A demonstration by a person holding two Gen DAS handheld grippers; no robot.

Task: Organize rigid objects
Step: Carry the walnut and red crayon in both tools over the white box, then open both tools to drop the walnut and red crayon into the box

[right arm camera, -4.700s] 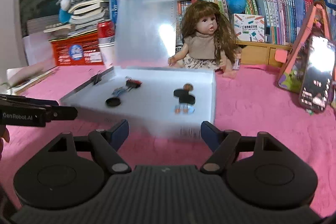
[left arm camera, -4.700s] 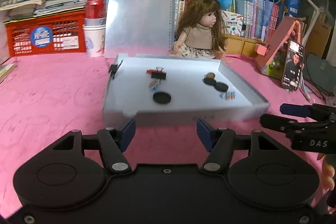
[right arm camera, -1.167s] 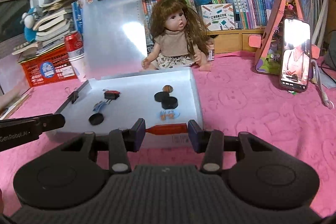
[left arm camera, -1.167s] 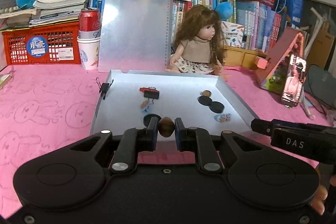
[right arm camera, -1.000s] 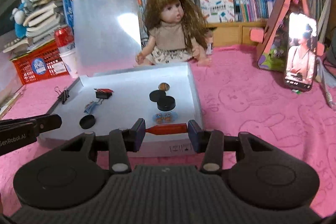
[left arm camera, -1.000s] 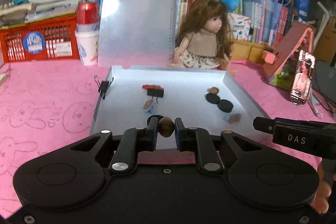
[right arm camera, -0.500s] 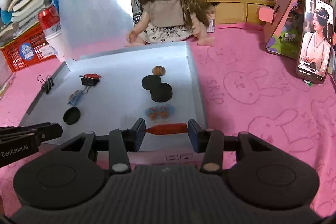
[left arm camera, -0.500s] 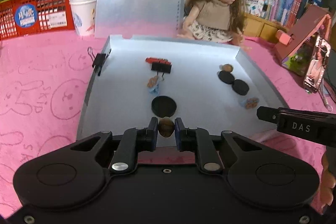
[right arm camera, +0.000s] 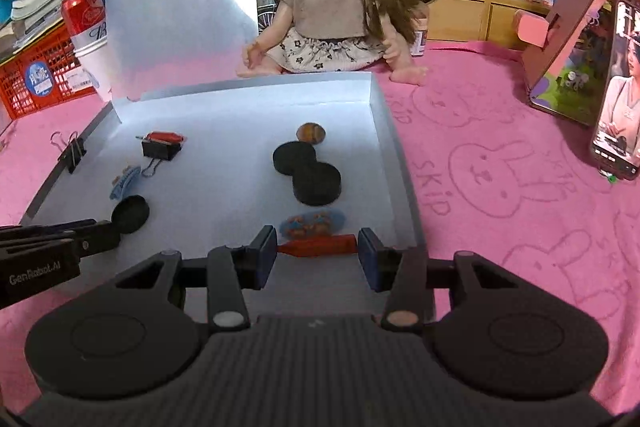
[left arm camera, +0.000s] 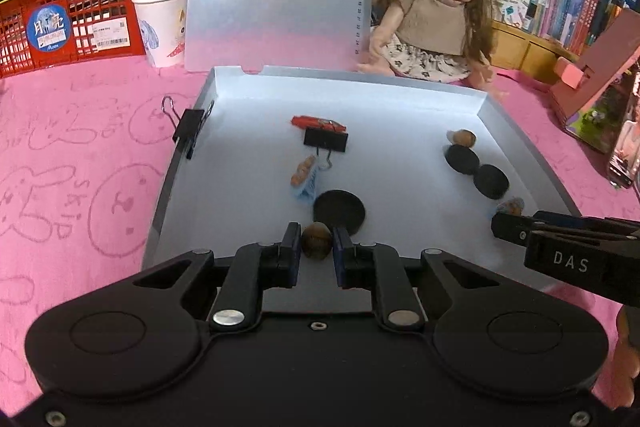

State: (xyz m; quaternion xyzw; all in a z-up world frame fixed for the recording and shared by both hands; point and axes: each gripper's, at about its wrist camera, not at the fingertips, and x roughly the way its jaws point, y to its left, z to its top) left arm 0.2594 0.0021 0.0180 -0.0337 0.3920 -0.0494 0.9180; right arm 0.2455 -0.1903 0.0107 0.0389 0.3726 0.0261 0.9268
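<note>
Brown nut [left arm camera: 316, 245], small, hard and likely slippery, sits pinched across its middle in the left tool [left arm camera: 316, 254] above the tray [left arm camera: 400, 83]; the right tool [right arm camera: 317, 258] grips a light, stiff red stick [right arm camera: 317, 249] endwise.

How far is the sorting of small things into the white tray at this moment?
Already in the tray: black discs, a binder clip, a brown bead, a red piece. In hand: the left tongs hold a brown bead, the right tongs a red stick, both above the tray. Left: releasing both.
</note>
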